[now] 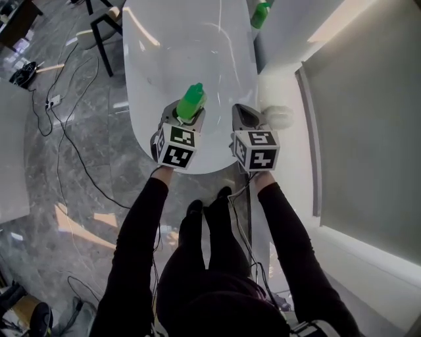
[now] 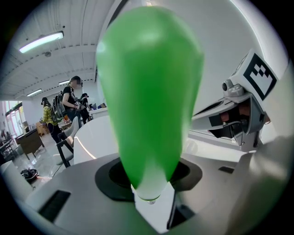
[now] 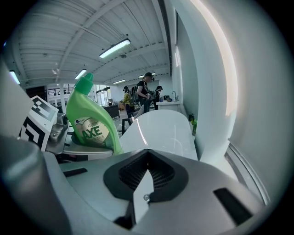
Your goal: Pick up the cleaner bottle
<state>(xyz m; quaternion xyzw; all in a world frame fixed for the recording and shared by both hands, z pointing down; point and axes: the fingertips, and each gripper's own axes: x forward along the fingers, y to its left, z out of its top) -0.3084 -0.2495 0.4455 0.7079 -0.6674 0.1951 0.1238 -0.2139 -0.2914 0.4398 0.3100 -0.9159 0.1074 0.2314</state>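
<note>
On my left, the left gripper (image 1: 189, 112) is clamped on the green cleaner bottle (image 1: 193, 100), its jaws set fairly wide around the body. In the left gripper view the bottle fills the space between them. It stands upright in the grip over the near rounded end of the white tabletop (image 1: 191, 46), roughly midway between the side edges. I cannot tell whether its base touches the surface. The plastic is opaque, so I cannot see its contents; the label reads AXE. Just beside it on the right, the right gripper (image 1: 243, 110) has its jaws together on nothing. A second green bottle (image 1: 260, 13) stands at the tabletop's far right edge.
</note>
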